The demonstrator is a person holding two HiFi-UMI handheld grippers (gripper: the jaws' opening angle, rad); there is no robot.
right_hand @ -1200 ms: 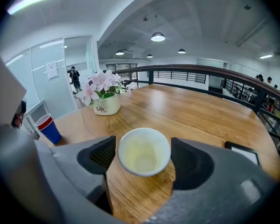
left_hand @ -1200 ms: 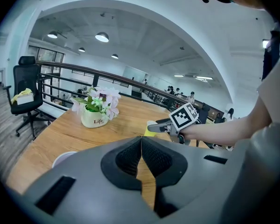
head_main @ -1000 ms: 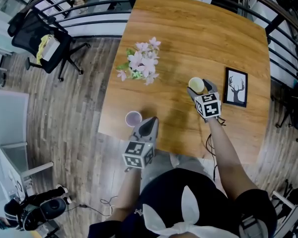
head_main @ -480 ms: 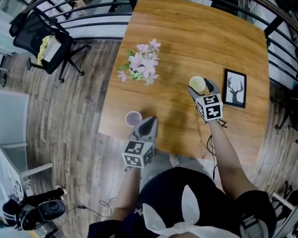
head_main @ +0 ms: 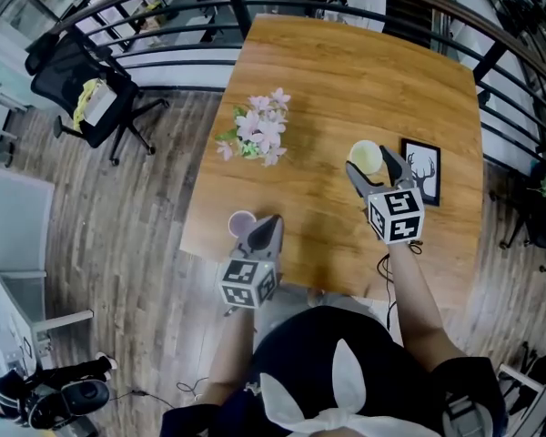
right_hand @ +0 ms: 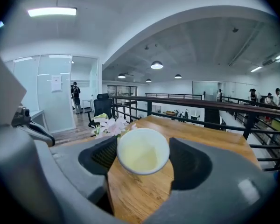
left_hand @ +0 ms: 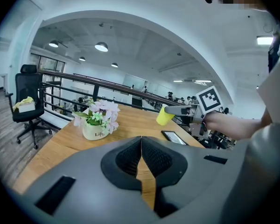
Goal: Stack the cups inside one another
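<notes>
Right claw (head_main: 371, 166) has the yellow cup (head_main: 365, 157), jaws closed narrow on its sides, and the right gripper view looks straight down into the empty cup (right_hand: 143, 150) sitting between the two pads. From the left gripper view that cup (left_hand: 164, 115) hangs tilted above the table (head_main: 346, 71), clear of the wood. Over on the other side, the left claw (head_main: 266, 230) is pinched completely together, pads meeting with nothing between them, as its own view (left_hand: 141, 143) shows plainly. The purple cup (head_main: 242, 223) stands upright by the near edge of the table, just beside the left claw's tip at its 9 o'clock; whether they touch, I cannot tell. A flower pot (head_main: 257, 130) with pink blossoms sits at 12 o'clock from the purple cup and at 10 o'clock from the yellow one, well apart from both. At the yellow cup's 3 o'clock lies a picture frame (head_main: 421, 173), flat on the wood. An office chair (head_main: 86, 89) stands on the floor at 9 o'clock of the table.
</notes>
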